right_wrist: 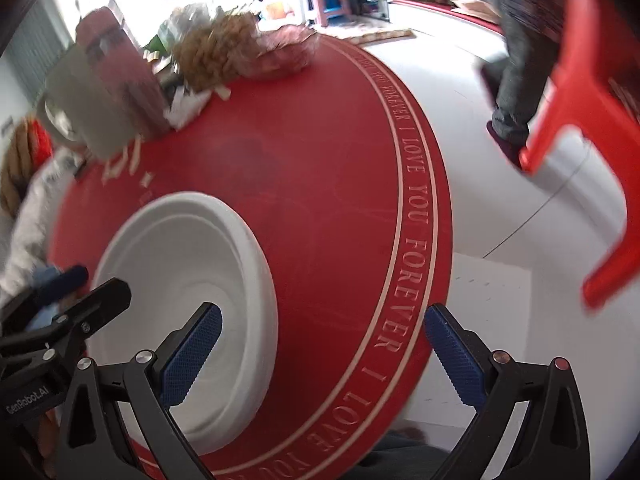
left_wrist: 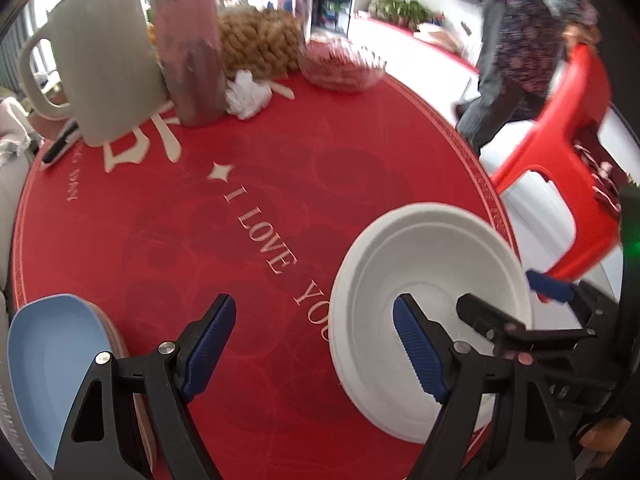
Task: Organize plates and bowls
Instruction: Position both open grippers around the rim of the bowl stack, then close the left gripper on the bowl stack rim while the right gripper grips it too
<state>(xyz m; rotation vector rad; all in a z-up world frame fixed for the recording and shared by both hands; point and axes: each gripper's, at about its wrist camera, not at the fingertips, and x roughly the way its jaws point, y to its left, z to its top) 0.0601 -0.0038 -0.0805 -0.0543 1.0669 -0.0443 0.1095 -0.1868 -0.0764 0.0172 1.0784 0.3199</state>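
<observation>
Your left gripper (left_wrist: 314,342) is spread wide with nothing between its blue ribbed pads; one finger hangs over the bare red round tabletop (left_wrist: 248,148), the other over the basin of the white moulded-fibre plate (left_wrist: 432,248). That plate sits on the table near its rim, on the side closest to you. At the lower left of the left wrist view, a pale blue plate (left_wrist: 48,360) rests on top of a pinkish one whose edge just shows beneath it.

Your right gripper (right_wrist: 322,354) is likewise released and empty, its left pad over the white plate's rim and its right pad out past the table edge, above the white floor. Both grippers hover around the white plate without clamping it. At the far side stand a grey-white handled jug (left_wrist: 100,56), a dusty pink tumbler (left_wrist: 188,40) and a crumpled white tissue (left_wrist: 248,92).
</observation>
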